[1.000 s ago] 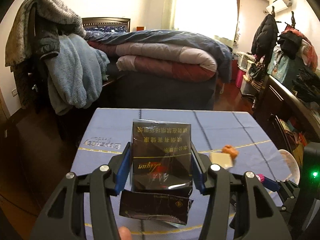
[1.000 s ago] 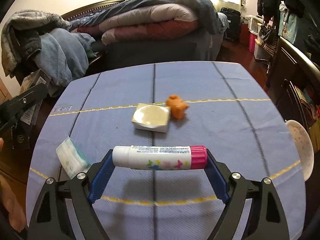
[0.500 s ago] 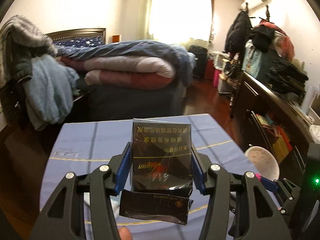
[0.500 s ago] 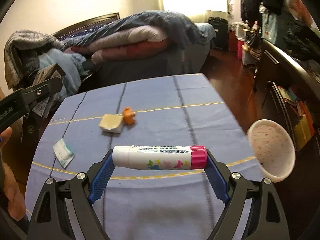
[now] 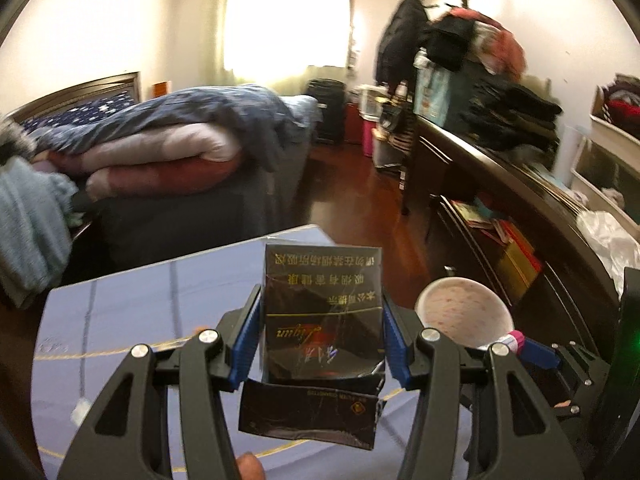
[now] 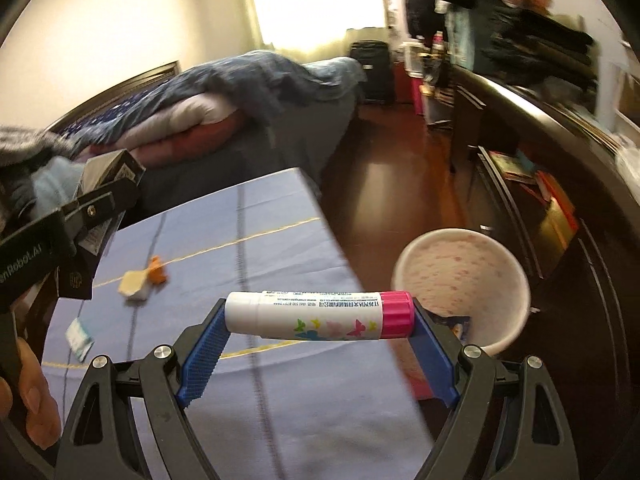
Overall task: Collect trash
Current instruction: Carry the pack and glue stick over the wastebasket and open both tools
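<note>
step: carry trash to bin (image 6: 460, 280) | left tool (image 5: 322, 332) grips dark pack (image 5: 322, 312) | right tool (image 6: 318, 316) grips glue stick (image 6: 318, 314) (end to end) | tip: let go only right over bin

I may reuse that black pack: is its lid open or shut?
Open. The black pack, clamped in the left gripper, has its lid flap hanging loose below the body.
</note>
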Tool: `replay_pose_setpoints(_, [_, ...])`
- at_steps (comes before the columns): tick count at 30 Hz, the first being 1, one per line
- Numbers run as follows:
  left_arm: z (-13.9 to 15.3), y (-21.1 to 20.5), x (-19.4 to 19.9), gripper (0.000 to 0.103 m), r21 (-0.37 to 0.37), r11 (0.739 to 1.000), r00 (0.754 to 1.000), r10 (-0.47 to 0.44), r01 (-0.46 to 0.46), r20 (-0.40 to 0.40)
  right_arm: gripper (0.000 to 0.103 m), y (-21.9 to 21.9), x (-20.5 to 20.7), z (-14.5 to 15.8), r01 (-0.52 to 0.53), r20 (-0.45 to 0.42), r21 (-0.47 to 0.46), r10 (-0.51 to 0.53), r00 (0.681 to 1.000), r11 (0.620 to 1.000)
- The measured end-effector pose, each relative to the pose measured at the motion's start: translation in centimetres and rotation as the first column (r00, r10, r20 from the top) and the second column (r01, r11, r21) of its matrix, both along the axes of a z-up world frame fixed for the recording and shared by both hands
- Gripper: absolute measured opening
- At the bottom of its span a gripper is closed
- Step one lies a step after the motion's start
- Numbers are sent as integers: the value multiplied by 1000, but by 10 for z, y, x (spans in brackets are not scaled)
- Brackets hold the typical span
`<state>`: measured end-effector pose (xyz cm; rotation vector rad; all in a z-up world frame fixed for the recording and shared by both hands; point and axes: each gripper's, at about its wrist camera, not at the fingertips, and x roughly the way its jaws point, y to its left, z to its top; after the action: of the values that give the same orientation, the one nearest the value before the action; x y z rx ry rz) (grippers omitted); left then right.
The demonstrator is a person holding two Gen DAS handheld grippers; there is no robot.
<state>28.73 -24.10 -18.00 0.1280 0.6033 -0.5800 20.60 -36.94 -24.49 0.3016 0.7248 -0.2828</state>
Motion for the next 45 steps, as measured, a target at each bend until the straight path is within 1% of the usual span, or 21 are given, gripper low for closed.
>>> replay_pose_setpoints(6, [-5,-51,1,54,-4,996,996,-91,91,-16,86,-47,-14,-3,103,4,-4,-103,995,995])
replay_pose_setpoints(12, [-10,-99,3,54,-2,984,983,-180,180,-23,86,-94,-25,-10,206,-1,4,-206,979,979])
replay_pose_setpoints(18, [-24,-151,13,54,-9,963,960,-268,268,-82,86,-130,-28,-25,275,-14,-5,-275,961,961])
replay_pose_setpoints(23, [-43,-191,22,54,-1,948,939,-317,320,-132,86,-148,-23,-43,297,-40,-20,-297,954,955])
replay_pose_setpoints(27, [-59,-220,25,54,24,938,929,-339,346,-151,86,-164,-17,-61,300,-74,-18,-300,951,954])
replay_pose_setpoints(28, [-65,-229,26,54,27,933,923,-350,358,-161,86,-167,-15,-66,302,-81,-23,-303,950,953])
replay_pose_setpoints(32, [-79,-249,29,55,38,925,912,-366,379,-188,86,-175,-11,-78,305,-95,-31,-306,947,952])
replay_pose_setpoints(34, [-86,-260,34,55,40,923,907,-367,382,-206,86,-181,-7,-85,302,-100,-29,-304,947,953])
replay_pose_setpoints(39, [-92,-271,45,56,35,927,906,-356,373,-230,86,-192,5,-95,306,-111,-35,-308,945,951])
replay_pose_setpoints(40, [-92,-272,48,59,29,928,905,-354,371,-236,86,-192,6,-95,304,-113,-41,-307,945,952])
replay_pose_setpoints(41, [-92,-271,51,65,21,929,904,-353,369,-242,86,-193,8,-96,301,-115,-48,-305,946,952])
replay_pose_setpoints(43, [-91,-272,56,74,4,931,901,-353,365,-252,86,-195,11,-97,299,-114,-54,-304,946,953])
replay_pose_setpoints(45, [-90,-274,58,76,1,932,902,-351,363,-251,86,-196,13,-98,299,-113,-56,-303,946,953])
